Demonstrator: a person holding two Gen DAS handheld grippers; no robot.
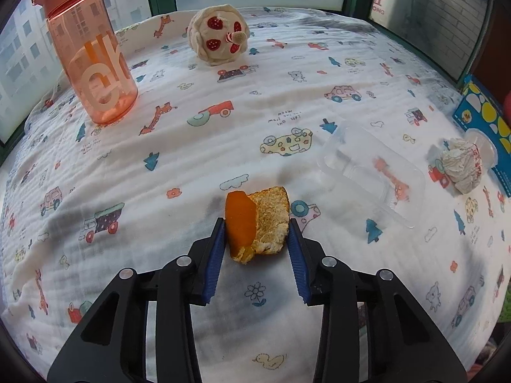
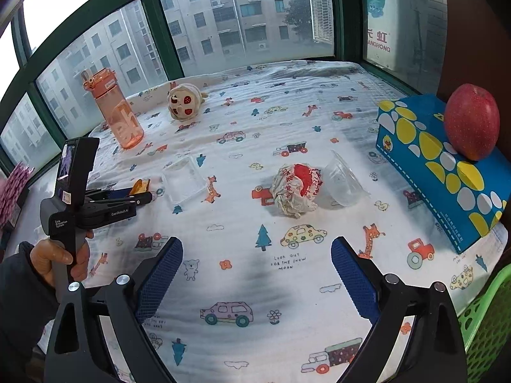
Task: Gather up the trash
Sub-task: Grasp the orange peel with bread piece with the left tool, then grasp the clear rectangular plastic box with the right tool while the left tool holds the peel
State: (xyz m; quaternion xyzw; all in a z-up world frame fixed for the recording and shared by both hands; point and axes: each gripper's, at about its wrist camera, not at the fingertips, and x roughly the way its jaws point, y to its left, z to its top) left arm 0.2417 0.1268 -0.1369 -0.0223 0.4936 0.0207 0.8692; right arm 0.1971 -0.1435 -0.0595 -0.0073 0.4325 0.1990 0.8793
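The step in hand looks like the first pickup: the left gripper (image 1: 257,234) is set around the orange peel (image 1: 257,223), a finger on either side; the left pad seems to touch the peel's orange edge, while the right pad sits just beside or barely against the pithy side, so whether the grip has closed firmly I cannot tell; from the right wrist view the peel (image 2: 141,186) sits at the tips of that gripper (image 2: 145,195), low over the bed (image 2: 287,287). The next move, I judge, calls for a gentle squeeze and a lift, then a carry to the green basket (image 2: 485,319) at the bed's right edge, if that is the bin.

The right gripper (image 2: 257,277) hangs wide open and holds nothing; ahead of it, well apart, lie the crumpled wrapper (image 2: 295,190) and a clear cup (image 2: 345,180) tipped on its side just beside it; a clear tray (image 1: 373,172) lies near the peel.

The peel is curled, smooth orange outside, rough pale pith inside, dry-looking and light; it may crack if pinched hard. The wrapper is thin creased paper with red print, balled up; the tray and cup are thin transparent plastic, likely slippery and easily crushed. The bed's cover is a soft quilted cloth printed with cars and giraffes, wrinkled in places. Not trash, by my reckoning: the pink bottle (image 1: 87,54), hard translucent plastic; the plush toy (image 1: 217,33); the apple (image 2: 471,121) on the blue box (image 2: 424,156).
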